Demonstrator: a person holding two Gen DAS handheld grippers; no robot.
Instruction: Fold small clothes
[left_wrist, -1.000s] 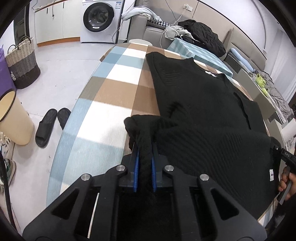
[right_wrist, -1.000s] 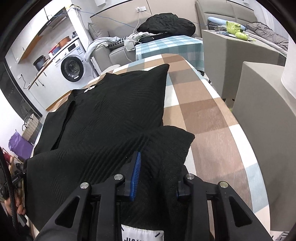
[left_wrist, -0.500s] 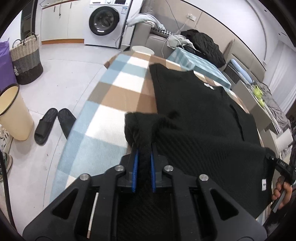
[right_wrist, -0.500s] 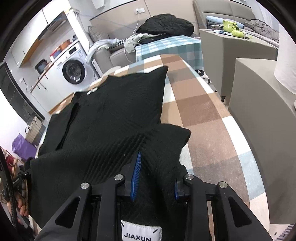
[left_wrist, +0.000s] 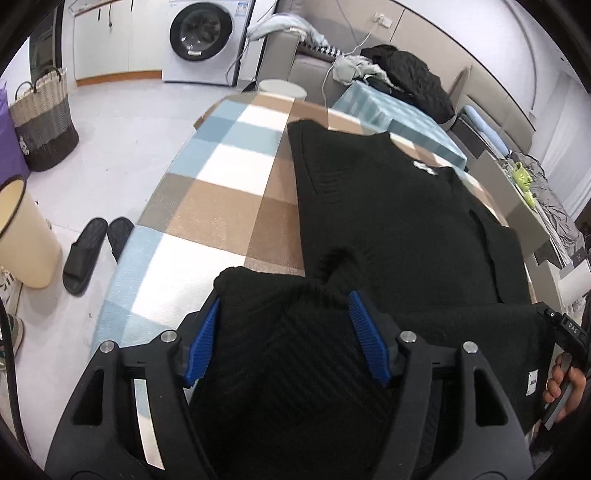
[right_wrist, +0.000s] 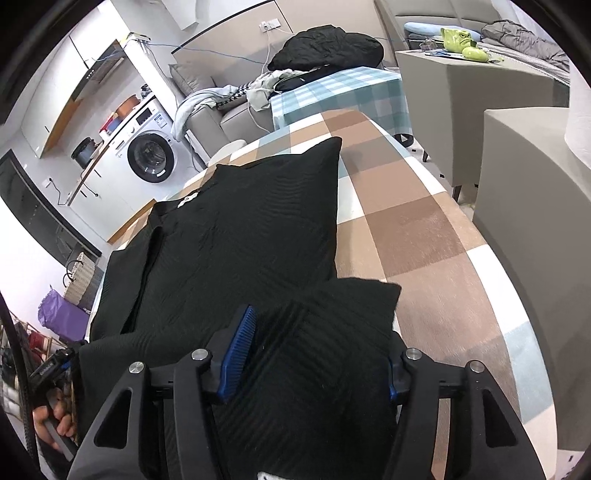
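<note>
A black knit sweater (left_wrist: 388, 221) lies flat on the table with the checked cloth (left_wrist: 221, 206). Its lower part is folded up toward the collar. The left corner of that fold (left_wrist: 288, 332) lies between the blue pads of my left gripper (left_wrist: 286, 317). Those jaws are opening and the pads stand clear of the knit. In the right wrist view the sweater (right_wrist: 258, 229) fills the table (right_wrist: 424, 229). The fold's right corner (right_wrist: 351, 306) rests between the opening jaws of my right gripper (right_wrist: 317, 354), partly covering the right pad.
A hand (left_wrist: 561, 384) holds the other gripper's handle at the table's near right. On the floor to the left are slippers (left_wrist: 88, 254), a cream bin (left_wrist: 22, 236) and a woven basket (left_wrist: 44, 118). A grey cabinet (right_wrist: 524, 184) stands close on the right.
Both grippers were shut on the folded hem and now stand spread apart, with the cloth lying loose between the pads. The left view has drawn back a little.
</note>
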